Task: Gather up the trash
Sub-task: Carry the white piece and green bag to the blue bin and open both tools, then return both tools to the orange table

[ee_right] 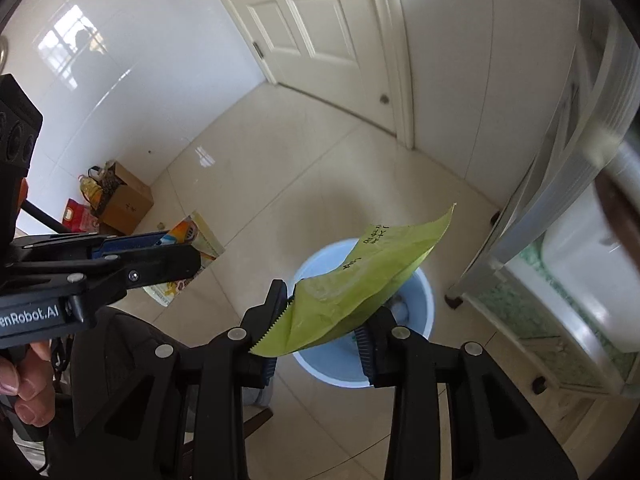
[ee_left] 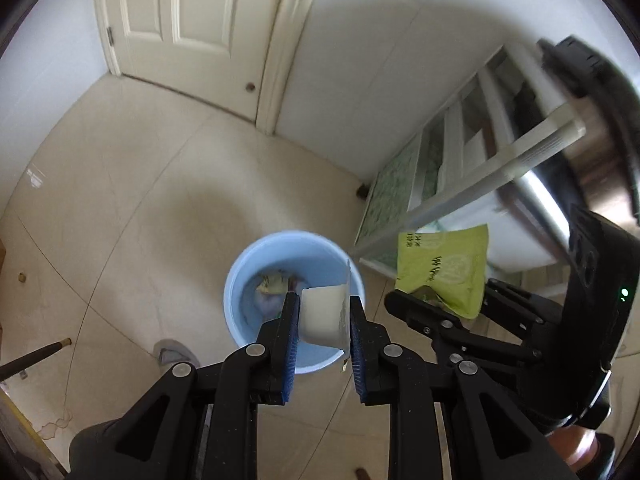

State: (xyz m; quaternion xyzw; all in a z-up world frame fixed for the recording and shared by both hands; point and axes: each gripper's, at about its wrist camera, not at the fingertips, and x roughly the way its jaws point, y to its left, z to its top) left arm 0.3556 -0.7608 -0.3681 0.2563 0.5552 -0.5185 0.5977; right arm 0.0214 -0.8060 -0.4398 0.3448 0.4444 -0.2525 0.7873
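Seen from the left wrist, the left gripper was clamped on a small white plastic cup, which was pinched sideways between the blue pads with its torn foil lid edge against the right-hand pad. The cup was held directly over the light blue bin standing on the tiled floor. Crumpled wrappers were seen lying at the bottom of the bin. To the right, the right gripper was seen gripping a green packet, just beside the bin's rim. A glass-topped table was seen behind the packet.

Seen from the right wrist, the right gripper was closed on the green packet, whose serrated lower edge was caught at the left pad while its body was spread up and to the right. The packet was held above the light blue bin, much of whose opening it covered; some pale trash was made out inside. At the left edge, the left gripper and the fingers around its handle were seen. A cardboard box was seen against the far wall.
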